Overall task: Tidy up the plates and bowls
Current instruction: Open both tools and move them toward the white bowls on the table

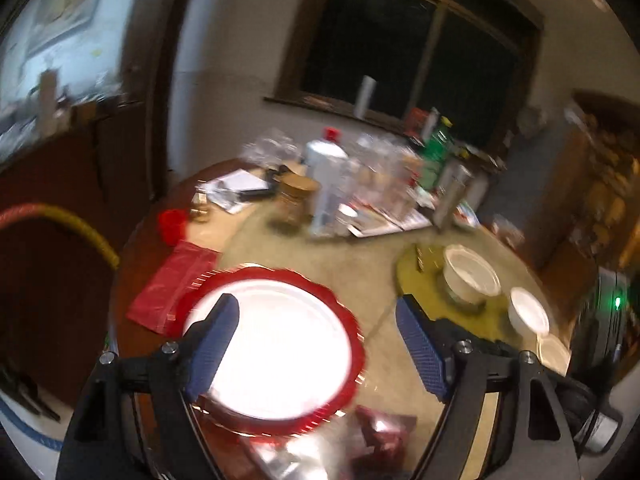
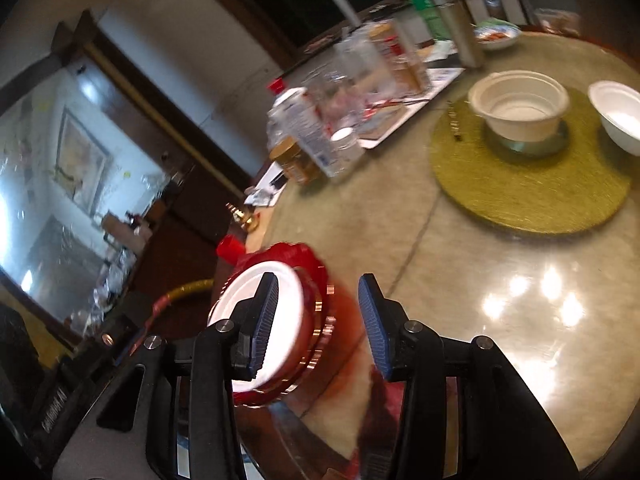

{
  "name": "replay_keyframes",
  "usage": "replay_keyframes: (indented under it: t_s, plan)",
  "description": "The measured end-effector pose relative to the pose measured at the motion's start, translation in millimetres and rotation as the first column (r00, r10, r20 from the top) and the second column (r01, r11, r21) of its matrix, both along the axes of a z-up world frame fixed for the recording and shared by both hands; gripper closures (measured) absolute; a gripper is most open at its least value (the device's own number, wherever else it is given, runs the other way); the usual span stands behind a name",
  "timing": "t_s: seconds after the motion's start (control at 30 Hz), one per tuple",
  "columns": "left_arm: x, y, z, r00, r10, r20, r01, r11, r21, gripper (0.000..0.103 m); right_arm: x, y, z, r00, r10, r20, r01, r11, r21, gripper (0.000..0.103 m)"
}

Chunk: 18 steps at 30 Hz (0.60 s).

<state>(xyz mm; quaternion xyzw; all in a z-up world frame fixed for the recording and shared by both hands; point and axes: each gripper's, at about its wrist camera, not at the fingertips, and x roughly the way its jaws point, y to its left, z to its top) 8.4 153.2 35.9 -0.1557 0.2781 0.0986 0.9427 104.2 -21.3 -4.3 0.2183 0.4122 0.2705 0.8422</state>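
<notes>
Listing near to far, we hold left tongs spread and empty; right tongs part spread, pinching nothing. Near left: white plate on red scalloped charger. Right, farther: white bowl on green mat, second bowl beside. Far: bottles. Risk, we judge: glossy table, plate may slide. Labels blurred, unreadable.

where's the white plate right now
The white plate lies on the red charger plate at the table's near edge, beside the red napkin, in both wrist views.
</notes>
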Motion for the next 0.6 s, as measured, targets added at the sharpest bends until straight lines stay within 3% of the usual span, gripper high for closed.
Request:
replay_keyframes:
  t_s: [0.2,0.27,0.6]
  plan:
    - [24.4,-38.8,-21.8,0.991,-0.097,-0.092,0.099,0.995,0.018,0.022,4.0,-53.5,-18.6,0.994,-0.099,-0.053,0.1,0.995,0.021,0.059]
    - [31.4,-53.2,-28.2,0.984,-0.127,-0.123,0.131,0.991,0.025,0.022,5.5,-69.5,-24.3,0.989,-0.129,-0.074,0.131,0.991,0.021,0.034]
    - [58.2,-116.3,-52.6,0.926,-0.295,-0.236,0.293,0.955,-0.048,0.022,-8.6,-136.9,-32.0,0.975,-0.201,-0.098,0.204,0.979,0.019,0.033]
